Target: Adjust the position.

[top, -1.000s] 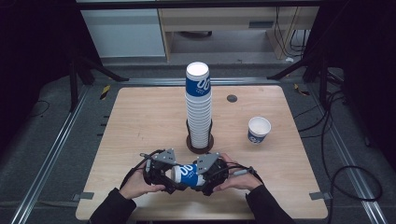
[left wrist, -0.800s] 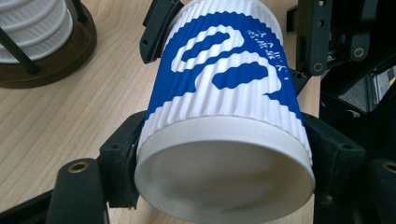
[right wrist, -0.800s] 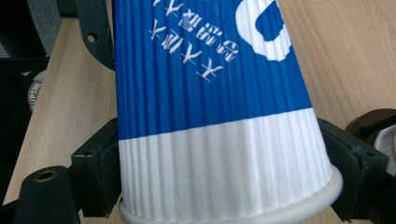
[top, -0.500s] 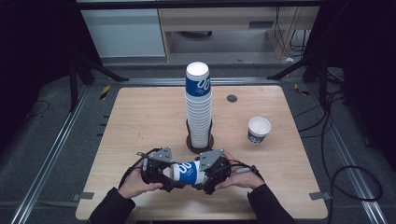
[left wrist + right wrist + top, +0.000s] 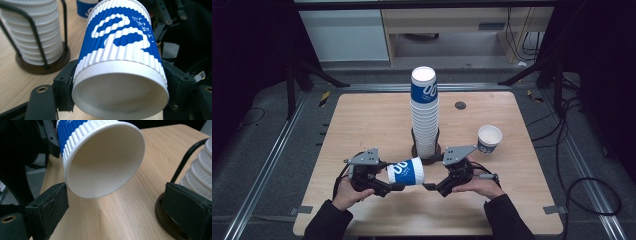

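Left tongs (image 5: 394, 187) clamped on base of ribbed cup (image 5: 406, 172), held sideways above bench (image 5: 362, 125), in front of cup stack (image 5: 425, 117). Right tongs (image 5: 428, 187) just spread wide, nothing gripped, rim free. Keep squeeze light, avoid crushing; tip upright before setting down.

A pale wooden table (image 5: 362, 120) stands on dark grey floor (image 5: 257, 150) before a white cabinet (image 5: 344, 35).
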A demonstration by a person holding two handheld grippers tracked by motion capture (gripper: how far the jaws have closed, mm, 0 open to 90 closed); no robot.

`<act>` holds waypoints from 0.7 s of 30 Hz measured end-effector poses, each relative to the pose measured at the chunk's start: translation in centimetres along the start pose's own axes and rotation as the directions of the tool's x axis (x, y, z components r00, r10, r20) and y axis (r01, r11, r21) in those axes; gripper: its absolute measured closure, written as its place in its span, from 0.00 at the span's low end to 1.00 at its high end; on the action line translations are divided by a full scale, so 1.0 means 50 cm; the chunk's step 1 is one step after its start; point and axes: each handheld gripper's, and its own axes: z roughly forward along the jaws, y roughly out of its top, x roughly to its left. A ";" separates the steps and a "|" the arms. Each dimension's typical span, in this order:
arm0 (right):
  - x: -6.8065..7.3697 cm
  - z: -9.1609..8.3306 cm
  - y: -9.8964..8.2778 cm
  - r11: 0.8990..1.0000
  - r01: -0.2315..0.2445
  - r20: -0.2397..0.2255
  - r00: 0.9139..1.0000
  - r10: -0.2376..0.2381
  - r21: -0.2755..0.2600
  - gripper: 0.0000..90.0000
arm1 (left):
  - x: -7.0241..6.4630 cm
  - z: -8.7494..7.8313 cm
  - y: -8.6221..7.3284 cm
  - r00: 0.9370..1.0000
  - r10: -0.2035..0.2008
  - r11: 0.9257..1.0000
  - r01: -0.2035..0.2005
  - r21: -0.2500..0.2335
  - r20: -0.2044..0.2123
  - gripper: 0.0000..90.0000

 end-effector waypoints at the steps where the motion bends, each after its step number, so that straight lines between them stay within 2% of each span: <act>1: 0.001 -0.001 0.001 1.000 -0.003 -0.011 1.000 0.003 -0.014 0.08 | -0.002 0.003 0.000 1.000 0.004 1.000 -0.004 0.001 0.003 0.28; 6: 0.008 -0.002 0.005 0.999 -0.009 -0.084 0.996 0.005 -0.052 0.07 | -0.007 0.015 -0.001 0.999 0.002 1.000 -0.002 -0.003 0.048 0.28; 14: 0.015 0.009 0.003 0.998 -0.003 -0.135 0.991 -0.005 -0.060 0.09 | -0.014 0.027 -0.002 0.995 0.020 1.000 -0.022 0.015 0.100 0.28; 21: 0.021 0.020 -0.001 0.999 0.000 -0.178 0.984 -0.009 -0.051 0.15 | -0.017 0.035 -0.003 0.993 0.029 0.999 -0.033 0.037 0.112 0.28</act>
